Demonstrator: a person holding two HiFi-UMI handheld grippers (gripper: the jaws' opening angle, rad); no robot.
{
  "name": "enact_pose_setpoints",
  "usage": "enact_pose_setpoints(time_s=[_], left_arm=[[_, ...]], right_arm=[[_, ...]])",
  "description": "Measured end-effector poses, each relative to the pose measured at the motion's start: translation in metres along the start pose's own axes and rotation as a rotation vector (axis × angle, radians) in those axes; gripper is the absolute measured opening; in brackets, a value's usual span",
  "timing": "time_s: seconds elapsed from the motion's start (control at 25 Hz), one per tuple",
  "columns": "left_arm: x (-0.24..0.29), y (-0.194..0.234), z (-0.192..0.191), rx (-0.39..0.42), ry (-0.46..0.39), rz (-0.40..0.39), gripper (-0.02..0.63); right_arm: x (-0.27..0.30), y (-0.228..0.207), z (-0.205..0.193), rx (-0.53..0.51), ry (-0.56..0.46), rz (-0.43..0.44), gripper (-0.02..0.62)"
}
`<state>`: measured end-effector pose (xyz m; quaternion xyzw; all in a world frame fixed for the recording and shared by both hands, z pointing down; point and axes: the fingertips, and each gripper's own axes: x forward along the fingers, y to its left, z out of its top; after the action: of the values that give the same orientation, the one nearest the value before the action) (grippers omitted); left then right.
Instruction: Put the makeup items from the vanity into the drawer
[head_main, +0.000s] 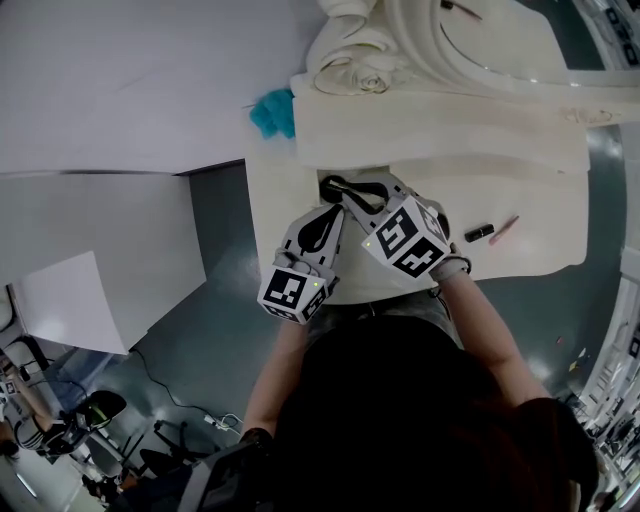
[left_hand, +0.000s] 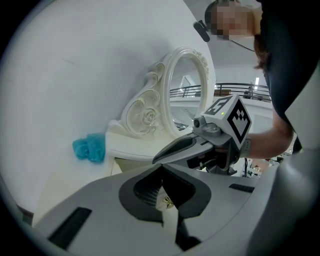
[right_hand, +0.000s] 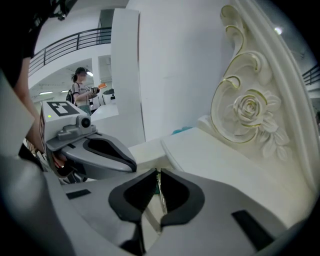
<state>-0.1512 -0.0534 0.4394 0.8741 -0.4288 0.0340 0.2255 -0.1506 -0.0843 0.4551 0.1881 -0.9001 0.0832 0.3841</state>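
Note:
Both grippers meet over the left part of the cream vanity (head_main: 530, 250), in front of a dark drawer opening (head_main: 332, 182). My right gripper (right_hand: 158, 174) is shut on a thin pencil-like stick (right_hand: 161, 196) that runs back between its jaws. My left gripper (left_hand: 161, 169) has its tips together. A small gold piece (left_hand: 166, 202) shows in the gap behind them, and whether it is gripped I cannot tell. To the right on the vanity lie a short black makeup item (head_main: 478, 232) and a pink pencil (head_main: 504, 229), away from both grippers.
An ornate white mirror frame (left_hand: 150, 117) stands on the raised back shelf (head_main: 440, 125). A blue cloth (head_main: 273, 113) lies at the shelf's left end, against the white wall. A person (right_hand: 81, 92) stands far off in the background.

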Motion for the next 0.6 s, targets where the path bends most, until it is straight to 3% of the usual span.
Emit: enact_pose_setpoints(time_s=[0.36, 0.6], left_arm=[[0.018, -0.044, -0.002, 0.009, 0.001, -0.056, 0.012], [0.039, -0.087, -0.008, 0.029, 0.022, -0.140, 0.012]], right_arm=[[-0.058, 0.001, -0.024, 0.116, -0.126, -0.055, 0.021], [-0.103, -0.001, -0.059, 0.228, -0.185, -0.131, 0.021]])
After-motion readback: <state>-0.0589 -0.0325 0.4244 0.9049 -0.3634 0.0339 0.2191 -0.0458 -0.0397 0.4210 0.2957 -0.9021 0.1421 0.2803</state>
